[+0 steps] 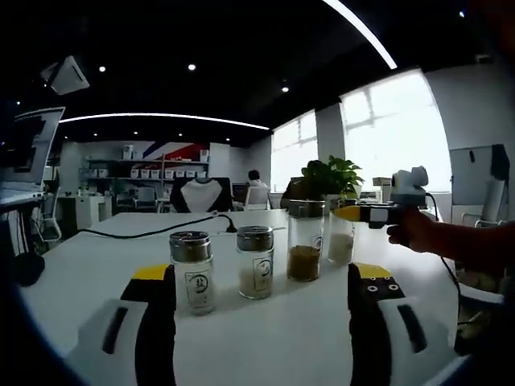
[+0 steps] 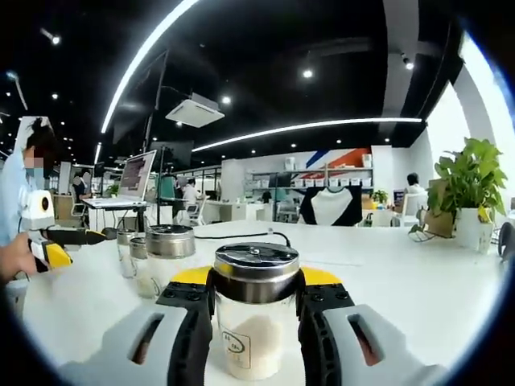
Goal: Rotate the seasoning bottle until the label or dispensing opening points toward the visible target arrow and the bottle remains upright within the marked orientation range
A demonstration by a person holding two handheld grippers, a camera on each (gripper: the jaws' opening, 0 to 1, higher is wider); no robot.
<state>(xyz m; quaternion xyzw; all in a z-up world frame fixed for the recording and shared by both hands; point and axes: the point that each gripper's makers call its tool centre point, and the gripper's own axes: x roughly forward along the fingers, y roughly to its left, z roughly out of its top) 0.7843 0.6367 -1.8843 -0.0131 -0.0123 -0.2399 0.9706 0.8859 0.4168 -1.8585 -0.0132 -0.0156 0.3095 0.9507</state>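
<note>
Bottle (image 2: 256, 310) sits between the right gripper's (image 2: 256, 322) jaws, upright on the white worktop (image 2: 418, 281). In the right gripper view the two dark jaws press against its clear glass sides just under the steel cap, so they pinch it. White powder fills its lower part, and a small label faces the camera, low and a little toward the left jaw. Beyond the left jaw stand more steel-capped bottles, the nearest one (image 2: 167, 257) close behind and the others partly hidden by it. Further off on that side a hand (image 2: 12, 257) holds the left gripper, its yellow tip pointing at the row.

In the left gripper view the left gripper's (image 1: 261, 322) jaws are spread wide, with nothing between them. Ahead of them four bottles stand in a row on the worktop (image 1: 96, 265): one with a label (image 1: 193, 273) just beyond the left jaw, a second (image 1: 256, 261) ahead of the gap, a taller third (image 1: 306, 241) with brown seasoning, and the farthest (image 1: 341, 237), ahead of the right jaw. The right gripper (image 1: 354, 213) comes in from the right side, held by a hand (image 1: 414, 229), its yellow jaw tips at the top of that farthest bottle. A black cable (image 1: 153, 233) runs across the worktop behind the row.
</note>
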